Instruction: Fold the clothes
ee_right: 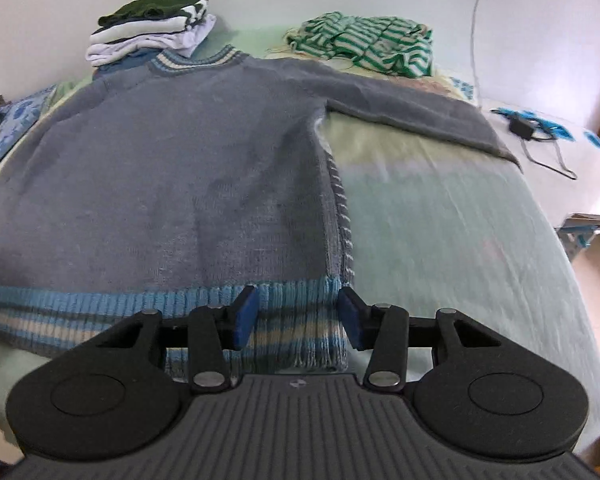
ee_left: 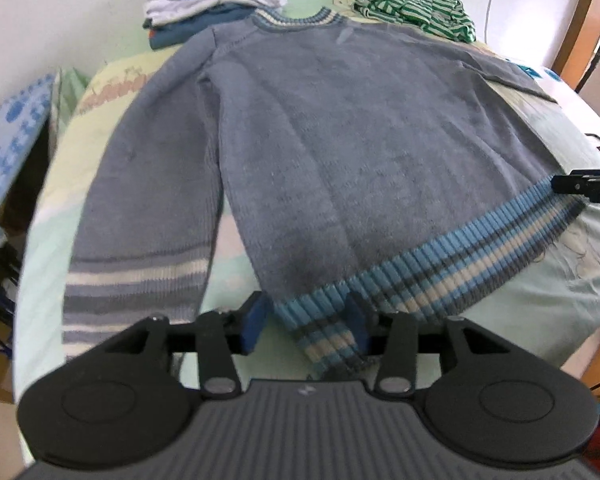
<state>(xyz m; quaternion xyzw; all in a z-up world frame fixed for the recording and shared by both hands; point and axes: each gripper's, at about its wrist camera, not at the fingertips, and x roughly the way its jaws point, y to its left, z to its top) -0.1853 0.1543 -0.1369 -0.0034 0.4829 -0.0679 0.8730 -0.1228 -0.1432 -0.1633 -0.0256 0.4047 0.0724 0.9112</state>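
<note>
A grey-blue knitted sweater [ee_left: 360, 128] lies flat on the bed, neck away from me, with a ribbed hem striped blue and cream. My left gripper [ee_left: 306, 322] is open, and the hem's left corner [ee_left: 324, 328] lies between its blue pads. My right gripper [ee_right: 298, 316] is also open, its pads either side of the hem's right corner [ee_right: 300, 320]; it also shows in the left wrist view as a right gripper [ee_left: 580, 188] at the hem's far end. The left sleeve [ee_left: 140, 208] runs down beside the body. The right sleeve [ee_right: 412, 112] stretches out sideways.
A stack of folded clothes [ee_right: 152, 28] stands at the back left by the wall. A crumpled green-striped garment [ee_right: 364, 44] lies at the back right. A charger with its cable [ee_right: 540, 136] rests on the far right. The pale green sheet [ee_right: 460, 248] is bare to the sweater's right.
</note>
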